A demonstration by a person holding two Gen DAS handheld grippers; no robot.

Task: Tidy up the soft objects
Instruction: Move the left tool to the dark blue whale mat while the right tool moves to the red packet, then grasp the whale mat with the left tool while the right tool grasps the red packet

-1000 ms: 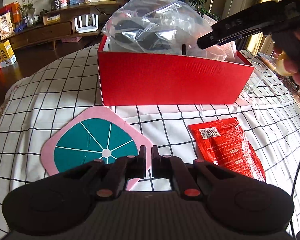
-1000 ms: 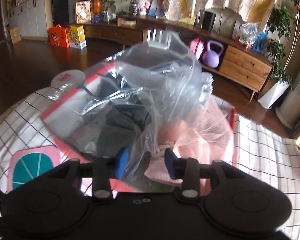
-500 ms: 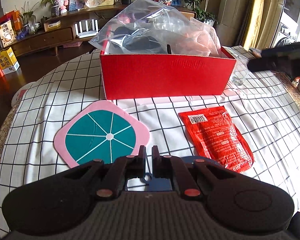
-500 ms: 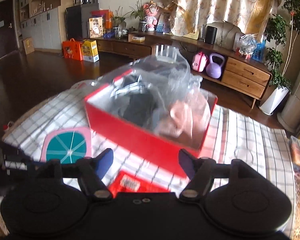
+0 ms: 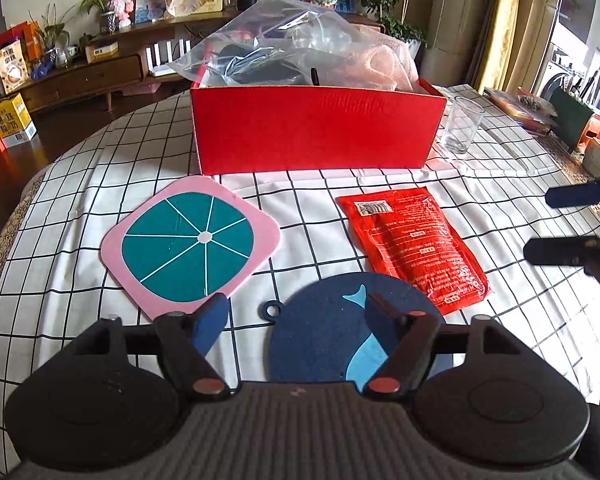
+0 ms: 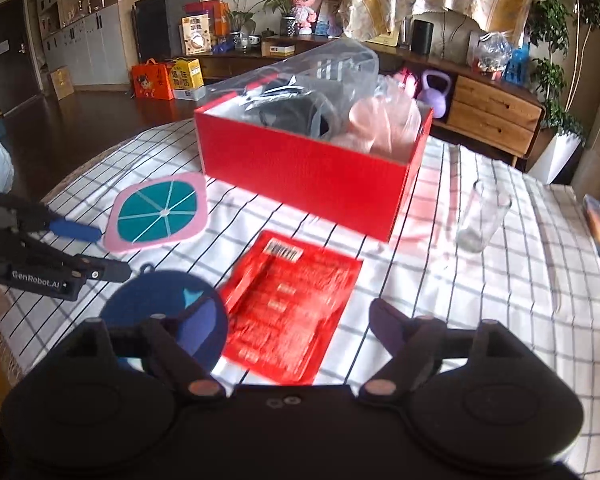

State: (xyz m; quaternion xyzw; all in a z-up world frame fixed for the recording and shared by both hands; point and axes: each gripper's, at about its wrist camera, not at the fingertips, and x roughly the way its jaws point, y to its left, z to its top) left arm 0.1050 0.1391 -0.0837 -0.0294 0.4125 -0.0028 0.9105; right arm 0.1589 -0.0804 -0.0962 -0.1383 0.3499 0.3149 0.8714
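Red box at the back of the bench already holds the clear plastic bag w/ dark things and a pink soft item beside it. The right gripper, which was over that bag a sec ago, has pulled back off the box. Its fingers have just been opening and now stand wide w/ nothing between them, above the red pouch. The left gripper was clenched; its fingers have just sprung apart too, empty, over the dark blue round mat — it came into view as the hand drew back. The pink-and-teal mat lies flat just left of it. So one drop-off looks done; three flat soft things are still out, prob. next. A glass stands right of the box — keep clear.
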